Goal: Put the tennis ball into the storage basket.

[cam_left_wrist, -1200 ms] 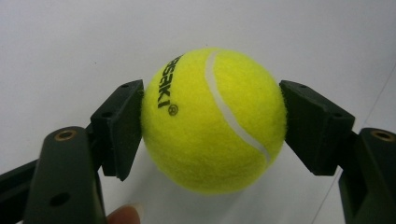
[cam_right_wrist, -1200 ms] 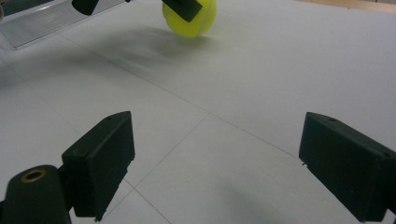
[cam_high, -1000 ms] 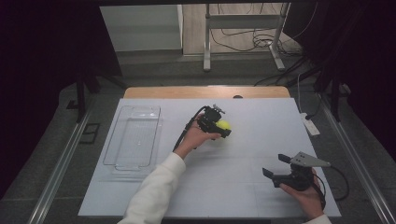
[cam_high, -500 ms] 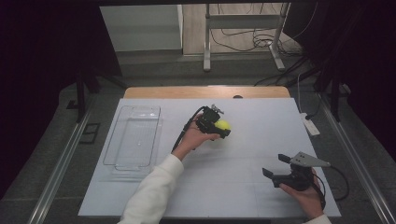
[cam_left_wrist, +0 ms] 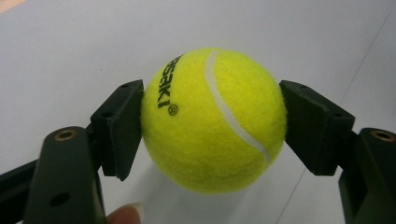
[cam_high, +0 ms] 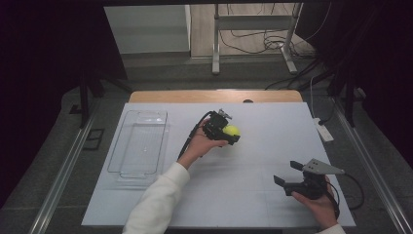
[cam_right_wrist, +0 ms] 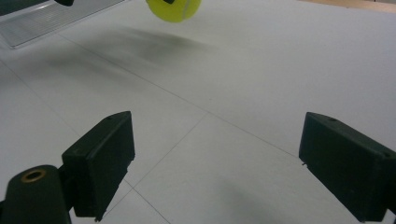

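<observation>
A yellow tennis ball (cam_left_wrist: 214, 119) with black lettering sits between both pads of my left gripper (cam_left_wrist: 212, 126), which is shut on it. In the high view that gripper (cam_high: 230, 132) holds the ball (cam_high: 232, 130) a little above the middle of the white table (cam_high: 272, 146). My right gripper (cam_high: 286, 173) hovers near the table's front right, jaws wide apart with nothing between them. From the right gripper view the ball (cam_right_wrist: 173, 9) hangs off the table at the top edge, its shadow below it, and the right gripper (cam_right_wrist: 215, 161) stands open over bare table.
A clear plastic tray (cam_high: 140, 144) lies on the left part of the table, also seen as a clear tray (cam_right_wrist: 51, 16) at the upper left of the right gripper view. A white power strip (cam_high: 323, 130) lies off the right edge. Dark floor and cables lie beyond.
The left hand with the ball has shifted slightly; the ball stays gripped. The right gripper has not moved.
</observation>
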Tool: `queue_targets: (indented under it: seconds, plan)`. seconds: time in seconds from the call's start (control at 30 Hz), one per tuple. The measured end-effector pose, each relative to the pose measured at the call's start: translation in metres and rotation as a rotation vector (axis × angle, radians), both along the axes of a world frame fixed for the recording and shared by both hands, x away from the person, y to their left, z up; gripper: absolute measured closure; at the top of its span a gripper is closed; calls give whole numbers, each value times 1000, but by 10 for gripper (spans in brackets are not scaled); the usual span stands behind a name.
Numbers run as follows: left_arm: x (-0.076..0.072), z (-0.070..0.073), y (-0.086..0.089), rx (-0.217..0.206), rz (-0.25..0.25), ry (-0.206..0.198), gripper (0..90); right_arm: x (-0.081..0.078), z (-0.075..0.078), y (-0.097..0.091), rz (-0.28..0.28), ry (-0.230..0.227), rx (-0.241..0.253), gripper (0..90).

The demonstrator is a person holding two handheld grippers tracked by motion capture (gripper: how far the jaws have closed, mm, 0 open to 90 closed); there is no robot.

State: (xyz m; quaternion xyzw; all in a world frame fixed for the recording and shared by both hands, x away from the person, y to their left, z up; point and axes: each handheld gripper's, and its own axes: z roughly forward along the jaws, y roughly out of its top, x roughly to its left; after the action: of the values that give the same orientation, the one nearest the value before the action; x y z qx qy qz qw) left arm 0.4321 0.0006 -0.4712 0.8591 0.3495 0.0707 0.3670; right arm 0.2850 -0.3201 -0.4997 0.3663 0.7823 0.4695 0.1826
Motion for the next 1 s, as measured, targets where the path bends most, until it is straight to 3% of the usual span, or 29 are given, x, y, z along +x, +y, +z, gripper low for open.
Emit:
queue_targets:
  seconds: [1.0]
  plan:
    - [-15,20,23,-45,39,-72,270,0,0,0,-7,1,-2,111]
